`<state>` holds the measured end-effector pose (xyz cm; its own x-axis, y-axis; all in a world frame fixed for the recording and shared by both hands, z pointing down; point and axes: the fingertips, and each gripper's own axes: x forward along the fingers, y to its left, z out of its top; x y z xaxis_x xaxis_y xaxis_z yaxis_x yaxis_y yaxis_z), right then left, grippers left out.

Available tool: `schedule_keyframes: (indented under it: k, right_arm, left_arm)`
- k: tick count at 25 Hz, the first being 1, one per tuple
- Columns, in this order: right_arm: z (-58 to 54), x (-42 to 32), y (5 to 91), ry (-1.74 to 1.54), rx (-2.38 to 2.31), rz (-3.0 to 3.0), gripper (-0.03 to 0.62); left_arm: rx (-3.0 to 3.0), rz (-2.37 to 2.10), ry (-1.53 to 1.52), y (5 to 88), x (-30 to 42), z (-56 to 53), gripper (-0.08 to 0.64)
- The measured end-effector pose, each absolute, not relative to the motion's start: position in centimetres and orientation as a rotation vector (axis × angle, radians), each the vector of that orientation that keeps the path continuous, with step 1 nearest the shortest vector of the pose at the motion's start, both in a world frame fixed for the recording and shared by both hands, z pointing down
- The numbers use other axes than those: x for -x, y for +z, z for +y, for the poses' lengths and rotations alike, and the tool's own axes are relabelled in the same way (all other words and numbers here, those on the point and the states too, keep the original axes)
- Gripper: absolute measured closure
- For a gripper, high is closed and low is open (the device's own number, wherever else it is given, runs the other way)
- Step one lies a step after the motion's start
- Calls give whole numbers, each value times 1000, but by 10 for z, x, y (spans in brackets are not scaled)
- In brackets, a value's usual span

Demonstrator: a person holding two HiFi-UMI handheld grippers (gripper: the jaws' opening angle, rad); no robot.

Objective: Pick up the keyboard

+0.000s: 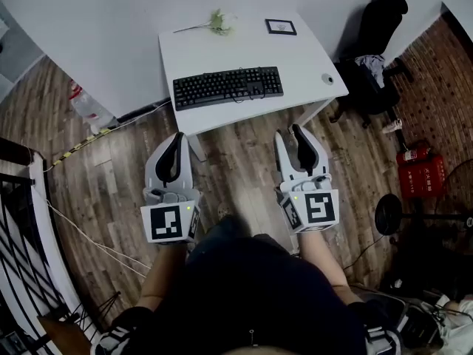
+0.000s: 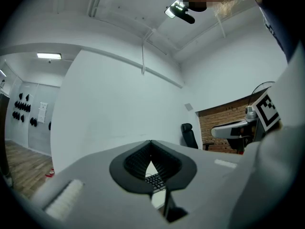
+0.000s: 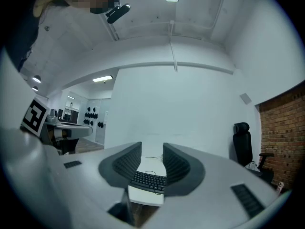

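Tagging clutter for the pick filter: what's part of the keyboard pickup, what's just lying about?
Job: black rectangular keyboard; left gripper, shut; right gripper, open.
Lying about: green plant sprig; small black-framed picture; small round grey disc; black office chair.

Black keyboard (image 1: 228, 86) on a white table (image 1: 295, 58). Brown wood-plank floor (image 1: 244, 176), red brick wall (image 1: 436, 87), red canister (image 1: 420, 170) beside it. Black chair (image 1: 377, 21). Left gripper (image 1: 176, 140) and right gripper (image 1: 294, 133): pale grey, black pads, black-and-white square markers (image 1: 166, 222). Yellow-and-black striped tape (image 1: 77, 148) on the floor.
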<state>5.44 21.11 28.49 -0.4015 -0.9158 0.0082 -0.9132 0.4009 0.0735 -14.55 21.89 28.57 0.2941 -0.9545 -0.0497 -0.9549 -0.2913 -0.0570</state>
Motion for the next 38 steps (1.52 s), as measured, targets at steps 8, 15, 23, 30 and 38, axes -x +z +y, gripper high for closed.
schedule_keyframes:
  k: [8, 15, 23, 30, 38]
  right_arm:
    - [174, -49, 292, -44, -1741, -2547, 462]
    - [149, -49, 287, -61, -1756, -2548, 462]
    - [119, -52, 287, -87, -1757, -2567, 460]
    - [62, -62, 294, -73, -1735, -2586, 457]
    - [-16, -72, 283, -122, -1688, -2653, 457]
  left_arm:
    - [2514, 1798, 25, 294, 158, 175, 548]
    - [2514, 1811, 45, 294, 166, 153, 548]
    - [2497, 1810, 55, 295, 167, 129, 548]
    - [2470, 1843, 48, 298, 162, 81, 548]
    - [2373, 1906, 46, 283, 157, 18, 548]
